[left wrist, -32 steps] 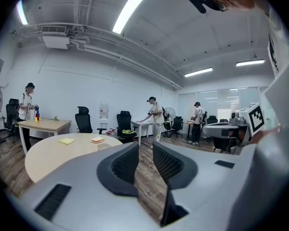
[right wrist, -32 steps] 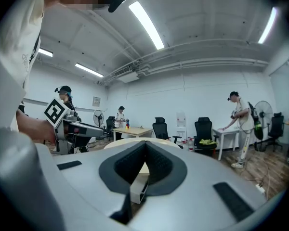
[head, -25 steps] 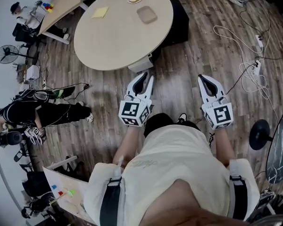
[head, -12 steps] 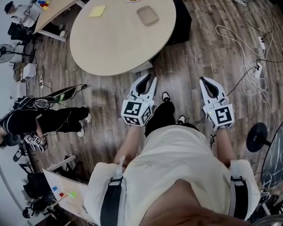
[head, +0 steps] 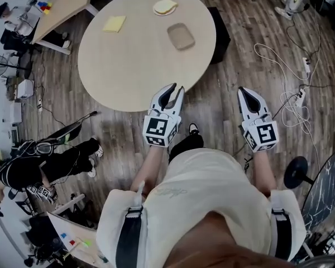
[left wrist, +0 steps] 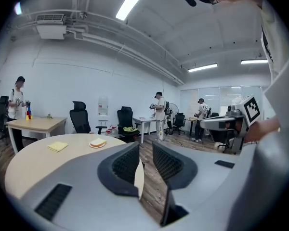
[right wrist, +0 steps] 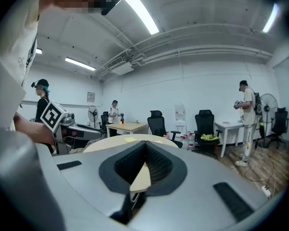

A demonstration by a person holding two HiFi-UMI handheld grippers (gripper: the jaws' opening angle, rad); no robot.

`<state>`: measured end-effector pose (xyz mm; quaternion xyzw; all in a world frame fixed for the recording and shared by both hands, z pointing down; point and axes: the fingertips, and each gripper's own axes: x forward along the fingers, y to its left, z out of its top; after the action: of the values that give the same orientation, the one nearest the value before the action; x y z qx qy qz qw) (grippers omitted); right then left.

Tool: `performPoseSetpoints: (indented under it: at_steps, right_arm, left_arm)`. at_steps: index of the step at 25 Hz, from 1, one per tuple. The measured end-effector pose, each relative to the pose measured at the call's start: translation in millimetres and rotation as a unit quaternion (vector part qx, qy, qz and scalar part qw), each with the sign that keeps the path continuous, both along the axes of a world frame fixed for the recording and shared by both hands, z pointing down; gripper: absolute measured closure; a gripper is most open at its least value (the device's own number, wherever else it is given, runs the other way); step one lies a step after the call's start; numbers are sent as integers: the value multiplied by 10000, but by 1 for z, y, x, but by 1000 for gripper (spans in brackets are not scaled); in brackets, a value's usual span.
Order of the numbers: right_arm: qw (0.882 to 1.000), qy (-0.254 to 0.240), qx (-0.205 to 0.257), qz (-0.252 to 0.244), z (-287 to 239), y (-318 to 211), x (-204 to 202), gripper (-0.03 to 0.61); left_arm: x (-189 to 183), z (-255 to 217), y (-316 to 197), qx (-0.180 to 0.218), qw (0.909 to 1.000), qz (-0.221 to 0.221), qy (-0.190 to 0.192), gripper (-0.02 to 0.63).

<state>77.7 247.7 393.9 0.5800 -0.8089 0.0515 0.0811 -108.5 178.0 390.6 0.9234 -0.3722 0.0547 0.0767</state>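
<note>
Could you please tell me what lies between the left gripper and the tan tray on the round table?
In the head view, only bare top of the round table lies between the left gripper and the tan tray.

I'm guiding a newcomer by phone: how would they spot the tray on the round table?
Find the round beige table. On its far half lies the tray, right of the yellow pad, nearer than the bread: the only tan rounded rectangle.

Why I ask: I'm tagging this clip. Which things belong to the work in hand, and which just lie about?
In hand, likely: left tongs, right tongs, round table, tray, bread, yellow pad.
Lying about: desk, power strip, office chair.
</note>
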Motion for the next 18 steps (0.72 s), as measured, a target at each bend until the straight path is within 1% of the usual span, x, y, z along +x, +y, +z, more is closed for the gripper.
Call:
performPoseSetpoints:
  at_steps: [2,6,10,14,18]
  right_arm:
    - [9999,-56,-22,95,2,-17,-2,571]
    - [9999,65,-69,139,5,-42,-6,571]
    - [9997,42,-148,175,10,-59,-1,571]
    - [9996,-70,-227,154,20,-69,9,571]
    - [9995,-159,-256,34,29,-84,27,571]
  left_arm:
    - [-1,3,-20,-21,10000,60,-10,518]
    - [-3,9,-52,-15,9998,135,-132,518]
    - [3,12,-73,-103,9997,184,-109,518]
    - [14,24,-81,-387,9991,180,-23,518]
    - [29,44,-93,-645,9978,75,-118,518]
